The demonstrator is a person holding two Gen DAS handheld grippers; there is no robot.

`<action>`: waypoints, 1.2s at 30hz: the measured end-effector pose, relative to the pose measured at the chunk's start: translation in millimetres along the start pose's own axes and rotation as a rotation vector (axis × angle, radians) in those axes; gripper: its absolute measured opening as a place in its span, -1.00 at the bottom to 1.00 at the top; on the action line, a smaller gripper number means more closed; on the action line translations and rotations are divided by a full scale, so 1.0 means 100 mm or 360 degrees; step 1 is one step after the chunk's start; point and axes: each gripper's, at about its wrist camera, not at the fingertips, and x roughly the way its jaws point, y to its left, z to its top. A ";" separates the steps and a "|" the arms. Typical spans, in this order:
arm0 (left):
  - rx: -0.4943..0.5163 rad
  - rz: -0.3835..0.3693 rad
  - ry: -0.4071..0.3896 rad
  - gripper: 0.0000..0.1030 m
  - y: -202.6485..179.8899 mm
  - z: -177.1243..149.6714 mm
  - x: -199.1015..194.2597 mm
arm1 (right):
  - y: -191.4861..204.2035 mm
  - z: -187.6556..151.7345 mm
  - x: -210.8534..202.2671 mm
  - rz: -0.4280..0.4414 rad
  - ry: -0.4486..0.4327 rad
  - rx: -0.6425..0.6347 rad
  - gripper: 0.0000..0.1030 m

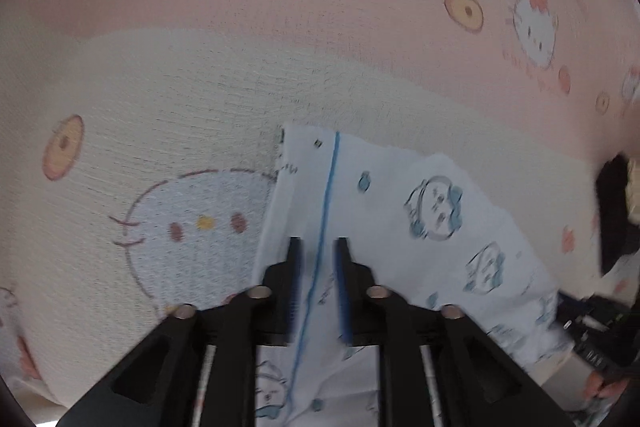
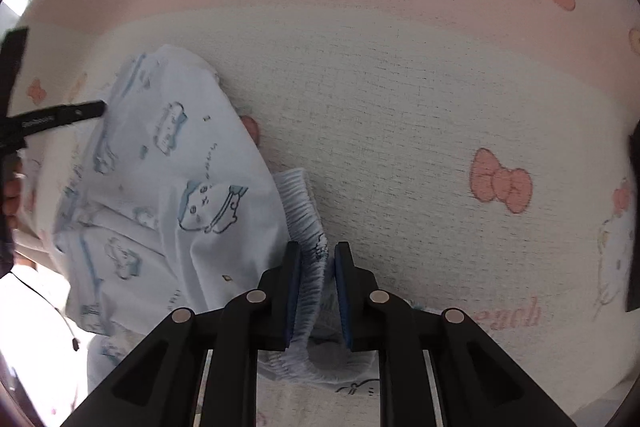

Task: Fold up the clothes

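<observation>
Both jaws apart astride pale-blue garment (image 2: 168, 187) on pink cartoon-cat bedsheet (image 2: 400, 87)

Black left gripper (image 1: 318, 247) with blue pads (silver pivot pins).

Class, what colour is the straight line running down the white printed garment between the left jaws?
Blue line on the white cartoon-printed garment; clearest in the left wrist view.

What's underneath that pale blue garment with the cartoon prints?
The garment lies on a pink and cream cat-print sheet, which shows all around it. Whatever lies directly beneath the cloth is covered.
</observation>
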 end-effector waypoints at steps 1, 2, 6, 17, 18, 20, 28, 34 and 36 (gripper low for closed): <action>-0.0026 -0.0012 -0.0009 0.07 0.01 0.02 -0.01 | -0.04 0.01 -0.02 0.0047 -0.0011 0.0023 -0.43; -0.0050 -0.0020 -0.0024 0.27 0.01 0.04 -0.01 | -0.11 0.03 -0.05 0.0116 -0.0031 0.0065 -0.34; -0.0106 -0.0031 -0.0001 0.27 0.00 0.14 0.03 | -0.22 0.23 -0.25 0.0301 -0.0073 0.0216 -0.18; -0.0102 0.0034 0.0100 0.27 -0.14 0.31 0.27 | -0.08 0.80 -0.22 0.0284 -0.0027 0.0078 0.01; -0.0074 0.0055 0.0098 0.27 -0.18 0.30 0.29 | -0.04 0.84 -0.19 0.0282 -0.0022 0.0060 0.01; -0.0018 0.0096 0.0094 0.27 -0.25 0.28 0.32 | 0.00 0.89 -0.13 0.0273 -0.0010 0.0044 0.01; 0.0206 0.0259 0.0080 0.53 -0.56 0.19 0.44 | 0.23 1.00 0.09 0.0242 0.0018 -0.0088 0.01; 0.0169 0.0272 -0.0028 0.48 -0.68 -0.11 0.35 | 0.39 1.04 0.22 0.0167 -0.0068 -0.0254 0.01; 0.0195 0.0297 -0.0060 0.12 -0.67 -0.17 0.31 | 0.46 1.05 0.25 0.0112 -0.0089 -0.0318 0.00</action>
